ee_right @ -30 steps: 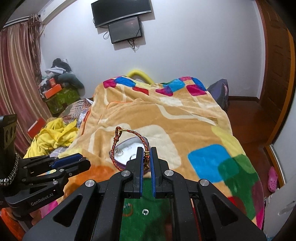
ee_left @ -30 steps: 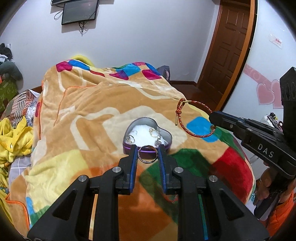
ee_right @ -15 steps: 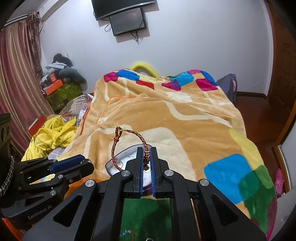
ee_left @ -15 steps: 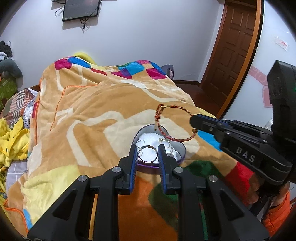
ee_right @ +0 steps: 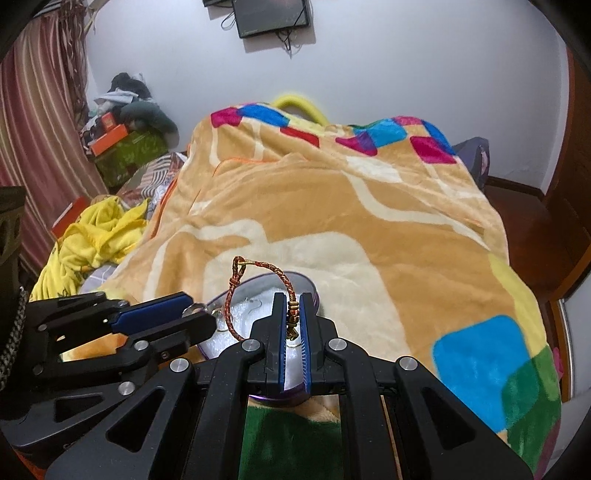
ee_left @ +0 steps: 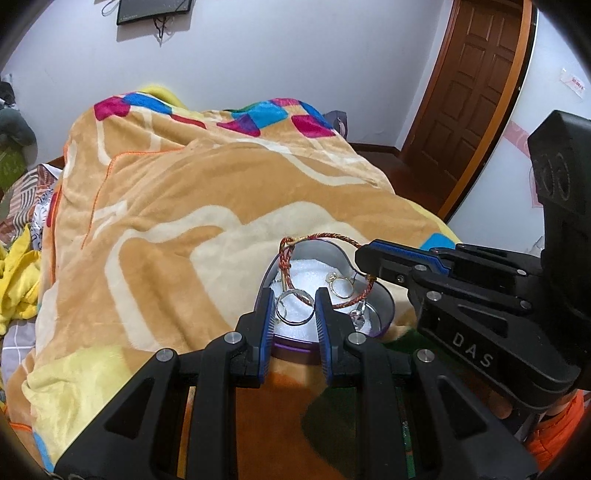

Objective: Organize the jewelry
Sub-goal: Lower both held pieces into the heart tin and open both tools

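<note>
A heart-shaped purple tin (ee_left: 384,299) with white lining sits on the blanket, with earrings (ee_left: 341,286) inside. My left gripper (ee_left: 294,308) is shut on a silver ring (ee_left: 293,306) held over the tin's near edge. My right gripper (ee_right: 291,314) is shut on a red braided bracelet (ee_right: 255,291) and holds it above the tin (ee_right: 310,291). In the left wrist view the right gripper (ee_left: 369,264) comes in from the right with the bracelet (ee_left: 325,269) hanging over the tin. The left gripper shows at left in the right wrist view (ee_right: 192,319).
A patterned orange blanket (ee_left: 184,206) covers the bed. Yellow cloth (ee_right: 88,236) and boxes (ee_right: 122,144) lie at the left. A brown door (ee_left: 476,92) stands at the right. A wall screen (ee_right: 273,14) hangs at the back.
Both grippers have moved forward and down over the tin. The bracelet has come from the right of the tin to hang directly above it. The ring now sits above the tin's lining.
</note>
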The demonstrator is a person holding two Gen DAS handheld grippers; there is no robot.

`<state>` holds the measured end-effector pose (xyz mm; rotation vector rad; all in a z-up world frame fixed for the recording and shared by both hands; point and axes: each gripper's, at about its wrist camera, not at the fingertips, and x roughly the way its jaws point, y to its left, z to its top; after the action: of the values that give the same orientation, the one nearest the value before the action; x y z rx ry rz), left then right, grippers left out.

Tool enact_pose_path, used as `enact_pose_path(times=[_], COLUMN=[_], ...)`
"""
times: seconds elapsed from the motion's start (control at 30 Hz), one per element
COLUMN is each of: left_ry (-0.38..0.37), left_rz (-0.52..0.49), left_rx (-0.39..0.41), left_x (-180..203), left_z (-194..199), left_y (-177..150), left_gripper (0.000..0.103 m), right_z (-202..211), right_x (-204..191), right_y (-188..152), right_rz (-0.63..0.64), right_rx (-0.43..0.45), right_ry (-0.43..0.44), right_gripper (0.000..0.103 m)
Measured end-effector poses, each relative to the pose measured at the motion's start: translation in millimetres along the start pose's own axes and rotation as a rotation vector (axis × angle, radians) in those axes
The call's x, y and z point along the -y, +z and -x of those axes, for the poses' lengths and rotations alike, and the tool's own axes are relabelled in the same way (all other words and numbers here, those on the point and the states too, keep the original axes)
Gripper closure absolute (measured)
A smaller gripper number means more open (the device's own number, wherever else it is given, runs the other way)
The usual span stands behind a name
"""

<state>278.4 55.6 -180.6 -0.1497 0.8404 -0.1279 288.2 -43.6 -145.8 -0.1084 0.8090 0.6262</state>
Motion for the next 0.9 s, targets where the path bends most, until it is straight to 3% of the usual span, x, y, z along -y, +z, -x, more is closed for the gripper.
enact_pose_path(times=[0.4,0.77,0.9], left_ry=[-0.024,0.001,0.010], left_rz=[0.014,0.000,0.000], left_rx=[-0.029,0.011,0.031], left_x=[-5,-1,1], left_z=[-8,15,30], left_y=[2,3,3], left_gripper=[0.082,0.082,0.082], right_z=[-11,1,12], right_x=[1,-4,-8], right_y=[-1,1,2], right_rz=[0.031,0.045,0.051], right_rx=[-0.057,-0.061,-0.044], right_ry=[0.002,-0.006,-0.019], right_gripper=[0.097,0.095,0.086])
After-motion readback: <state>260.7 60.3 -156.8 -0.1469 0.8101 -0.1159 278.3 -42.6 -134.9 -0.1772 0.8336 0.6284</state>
